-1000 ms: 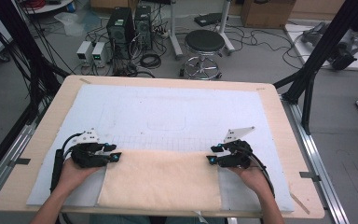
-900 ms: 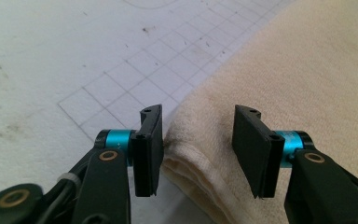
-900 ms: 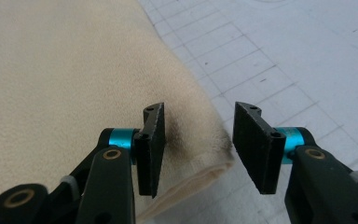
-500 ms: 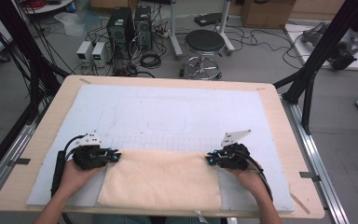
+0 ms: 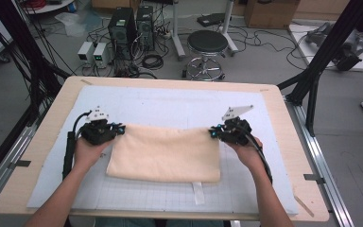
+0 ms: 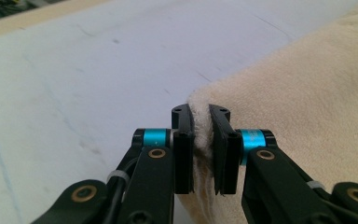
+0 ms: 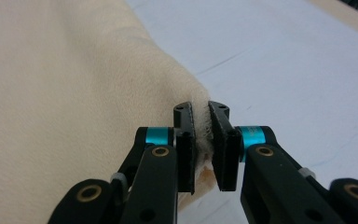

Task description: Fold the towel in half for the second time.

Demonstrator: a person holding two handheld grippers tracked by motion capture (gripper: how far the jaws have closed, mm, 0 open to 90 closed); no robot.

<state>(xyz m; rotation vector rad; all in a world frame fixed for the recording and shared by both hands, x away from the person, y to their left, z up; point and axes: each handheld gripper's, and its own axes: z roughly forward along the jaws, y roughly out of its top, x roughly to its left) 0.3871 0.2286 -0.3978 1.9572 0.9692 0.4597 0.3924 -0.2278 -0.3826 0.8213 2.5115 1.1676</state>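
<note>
L gripper (image 5: 118,128) fingers have just closed on far-left corner of cream towel (image 5: 165,153), mid tabletop (image 5: 42,156). R gripper (image 5: 212,132) likewise clamped on far-right corner. Advice: lift both evenly, keep edge taut, fold w/o sagging.

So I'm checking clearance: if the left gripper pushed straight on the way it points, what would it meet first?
The left gripper is shut on the cream towel corner, so more towel first, probably; beyond lies bare white mat.
</note>
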